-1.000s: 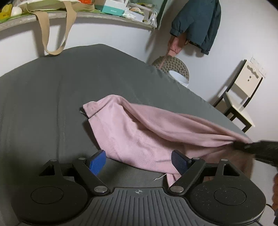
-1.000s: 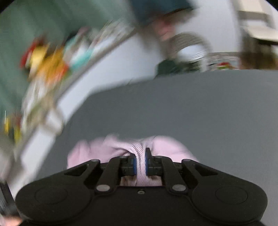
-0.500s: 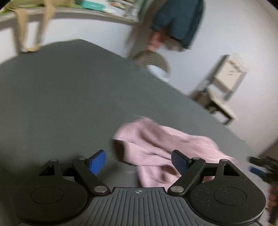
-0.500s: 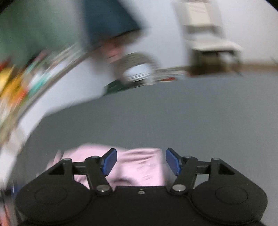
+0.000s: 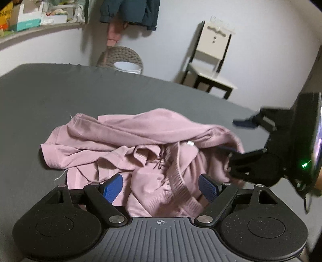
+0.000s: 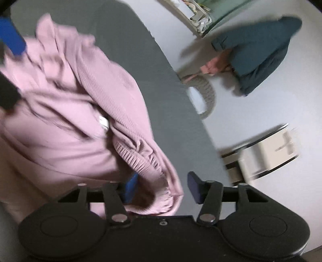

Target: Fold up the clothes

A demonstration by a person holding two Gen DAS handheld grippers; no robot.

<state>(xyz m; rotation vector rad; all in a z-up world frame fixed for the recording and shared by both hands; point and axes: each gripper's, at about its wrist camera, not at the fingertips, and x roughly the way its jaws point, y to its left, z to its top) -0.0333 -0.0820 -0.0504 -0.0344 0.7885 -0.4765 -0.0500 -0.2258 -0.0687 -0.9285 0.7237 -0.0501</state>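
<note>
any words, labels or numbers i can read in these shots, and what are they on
Nothing reads cleanly.
Yellow box at the left end of the shelf: dark lettering, cut off by the frame edge and too small to read.
White and teal box on the same shelf: printing too small to read.
Left gripper body: only a small crosshair mark, no words.
Pink garment: a small white tag shows, with no legible text.

We can't read any text in either view. The yellow package (image 5: 5, 12) at 10 o'clock on the shelf (image 5: 40, 30) in the left wrist view carries dark lettering, cut off and too blurred to make out. The teal-and-white box (image 5: 27, 19) beside it shows no legible print. The right wrist view is motion-blurred; nothing readable there.
</note>
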